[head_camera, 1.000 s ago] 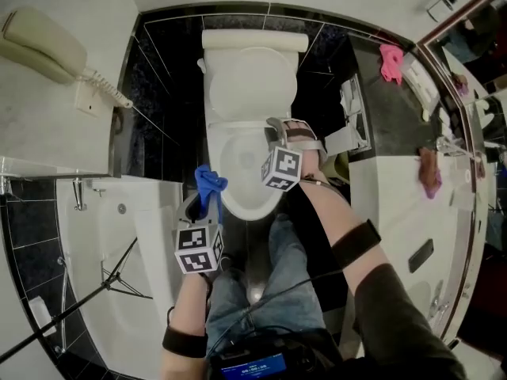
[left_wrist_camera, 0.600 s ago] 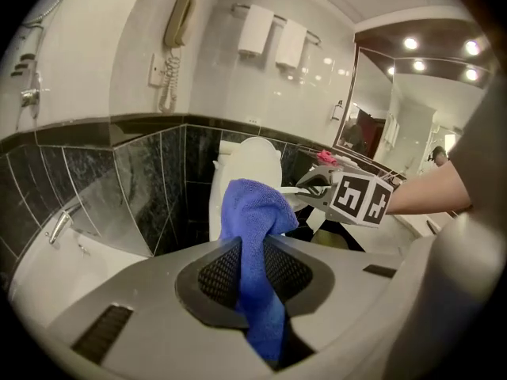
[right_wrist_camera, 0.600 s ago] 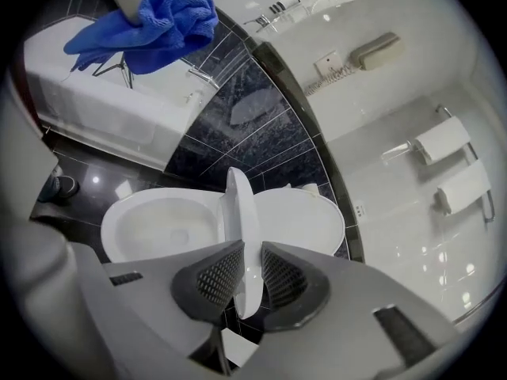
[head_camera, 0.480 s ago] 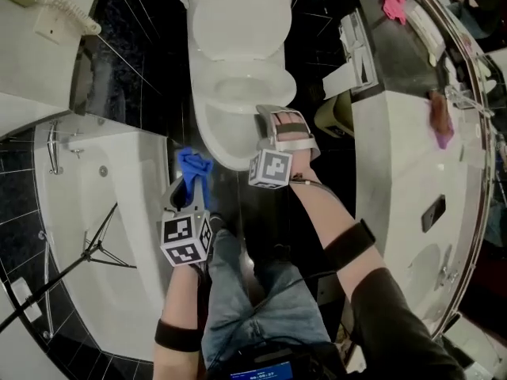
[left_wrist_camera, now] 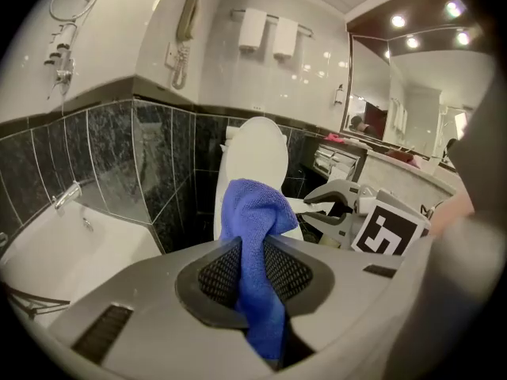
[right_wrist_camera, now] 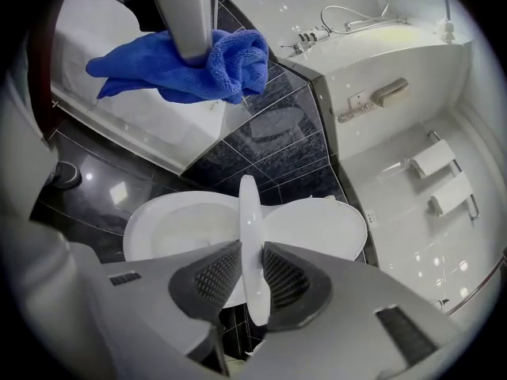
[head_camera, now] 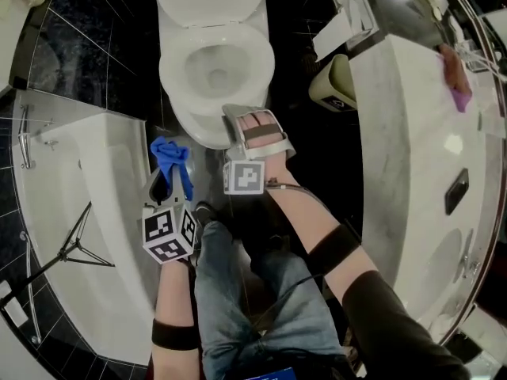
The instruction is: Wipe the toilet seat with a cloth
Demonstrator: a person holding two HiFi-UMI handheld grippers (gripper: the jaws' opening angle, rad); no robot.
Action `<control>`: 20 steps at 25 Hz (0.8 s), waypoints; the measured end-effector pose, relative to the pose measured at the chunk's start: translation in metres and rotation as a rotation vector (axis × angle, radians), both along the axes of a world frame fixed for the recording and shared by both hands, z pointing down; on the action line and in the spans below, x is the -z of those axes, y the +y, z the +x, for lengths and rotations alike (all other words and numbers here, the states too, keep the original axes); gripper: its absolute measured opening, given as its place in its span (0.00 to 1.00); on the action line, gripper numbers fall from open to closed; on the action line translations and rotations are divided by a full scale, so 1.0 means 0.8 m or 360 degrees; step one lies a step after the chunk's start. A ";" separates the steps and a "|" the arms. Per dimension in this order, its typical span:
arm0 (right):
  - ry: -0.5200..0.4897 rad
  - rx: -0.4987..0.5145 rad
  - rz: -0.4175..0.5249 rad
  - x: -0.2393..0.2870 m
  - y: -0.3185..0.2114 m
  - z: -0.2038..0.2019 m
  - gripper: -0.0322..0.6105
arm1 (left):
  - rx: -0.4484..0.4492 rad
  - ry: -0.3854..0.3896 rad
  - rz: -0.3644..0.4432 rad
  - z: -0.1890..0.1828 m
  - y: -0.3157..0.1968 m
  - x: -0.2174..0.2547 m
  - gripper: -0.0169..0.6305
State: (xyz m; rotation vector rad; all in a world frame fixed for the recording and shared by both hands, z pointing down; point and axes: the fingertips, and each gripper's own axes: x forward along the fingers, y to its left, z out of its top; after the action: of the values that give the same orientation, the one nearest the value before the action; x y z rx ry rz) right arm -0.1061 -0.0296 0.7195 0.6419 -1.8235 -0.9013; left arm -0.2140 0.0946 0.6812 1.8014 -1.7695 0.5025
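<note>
Your left gripper [left_wrist_camera: 253, 252] stayed clamped on the blue cloth [left_wrist_camera: 255, 208], bunched end pointing forward, left of the bowl [right_wrist_camera: 158, 212]. Your right gripper [right_wrist_camera: 252, 267] had come round to the front rim. Its jaws had just eased wider, but the pads kept hold of the toilet seat [right_wrist_camera: 249, 212], which ran edge-on toward the raised lid [right_wrist_camera: 317, 220]. The hinge was hidden.

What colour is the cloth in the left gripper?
Blue. The cloth shows best in the left gripper view.
</note>
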 end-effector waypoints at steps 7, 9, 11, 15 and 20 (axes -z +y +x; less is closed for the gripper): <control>0.0027 0.0038 -0.0018 -0.094 0.044 0.009 0.23 | -0.0027 -0.0035 0.0013 0.013 0.013 -0.066 0.13; 0.0045 0.0044 -0.0039 -0.122 0.054 0.010 0.24 | -0.0028 -0.0036 0.0017 0.012 0.014 -0.083 0.14; 0.0063 0.0047 -0.0053 -0.148 0.061 0.012 0.24 | -0.0031 -0.0036 0.0022 0.010 0.014 -0.100 0.14; 0.0062 0.0048 -0.0066 -0.186 0.067 0.012 0.25 | -0.0029 -0.0036 0.0019 0.006 0.015 -0.133 0.14; 0.0062 0.0053 -0.0058 -0.209 0.071 0.012 0.25 | -0.0010 -0.0033 -0.0002 -0.001 0.020 -0.159 0.14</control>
State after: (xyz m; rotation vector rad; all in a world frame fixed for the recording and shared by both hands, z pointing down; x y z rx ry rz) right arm -0.0965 0.0270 0.8869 0.5685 -1.8163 -0.8948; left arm -0.2151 0.1109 0.8080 1.8080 -1.7773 0.5263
